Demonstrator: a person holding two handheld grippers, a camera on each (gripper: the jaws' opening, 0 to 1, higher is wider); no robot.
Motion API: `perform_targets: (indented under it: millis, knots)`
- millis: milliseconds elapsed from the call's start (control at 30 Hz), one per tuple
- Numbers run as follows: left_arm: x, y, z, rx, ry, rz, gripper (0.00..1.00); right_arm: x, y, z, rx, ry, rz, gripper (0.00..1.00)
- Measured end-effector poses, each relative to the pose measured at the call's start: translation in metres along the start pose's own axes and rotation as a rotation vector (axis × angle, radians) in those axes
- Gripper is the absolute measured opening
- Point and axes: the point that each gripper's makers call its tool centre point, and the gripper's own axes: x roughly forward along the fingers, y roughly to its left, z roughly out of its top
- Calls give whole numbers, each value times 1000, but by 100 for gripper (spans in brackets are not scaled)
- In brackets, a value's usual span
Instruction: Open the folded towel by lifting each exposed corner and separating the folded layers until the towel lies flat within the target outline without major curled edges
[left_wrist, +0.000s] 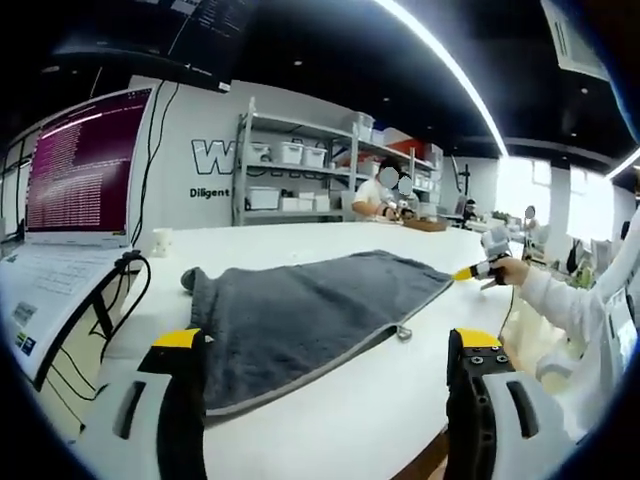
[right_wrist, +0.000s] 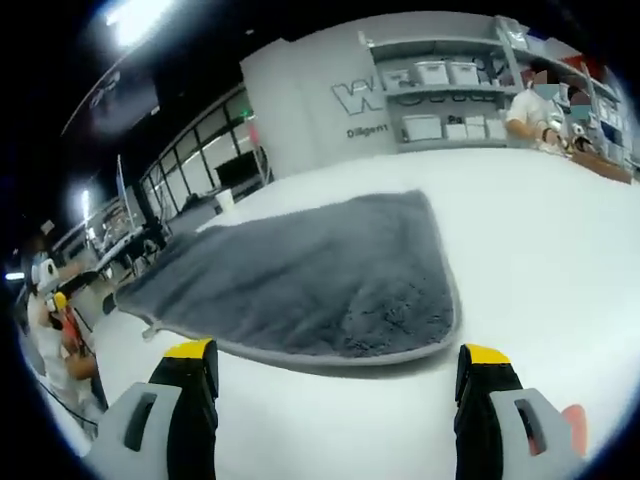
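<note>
The grey towel (left_wrist: 310, 310) lies spread on the white surface (left_wrist: 400, 400), its long axis running from your left claw (left_wrist: 330, 345) towards your right claw (right_wrist: 335, 355). Both claws stand wide open and hold nothing. Your left claw has the towel's near corner just inside its left jaw; your right claw faces a rounded end just ahead, between its jaws. Neither is clearly nearer.
</note>
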Motion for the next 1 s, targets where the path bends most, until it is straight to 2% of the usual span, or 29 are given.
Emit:
perform_targets:
  millis: [67,167,267,367,467,600,667,800,1000]
  knots:
    - [1,0,0,2,-2,-2,99,1,-1,2,10,-7,-4,98]
    - [1,-1,-1,0,1,-6,99,3,-6,5,27,-20,-13,91]
    - [2,-1,-2,-6,3,-13,99,4,-15,11,93,-60,-46,80]
    - [2,-3,-1,-11,-2,-25,99,4,-23,13,123,-87,-72,69]
    - [2,-4,-1,-16,-1,-28,99,6,-34,15,148,-104,-103,54]
    - [2,-4,-2,-20,1,-29,99,5,-53,15,162,-129,-184,25]
    - [1,-5,-1,-17,-4,-31,98,6,-60,13,164,-129,-221,17]
    - [0,-7,1,-13,-11,-32,98,5,-71,6,117,-94,-295,0]
    - [1,-5,-1,-19,-5,-32,97,0,-83,7,114,-84,-334,0]
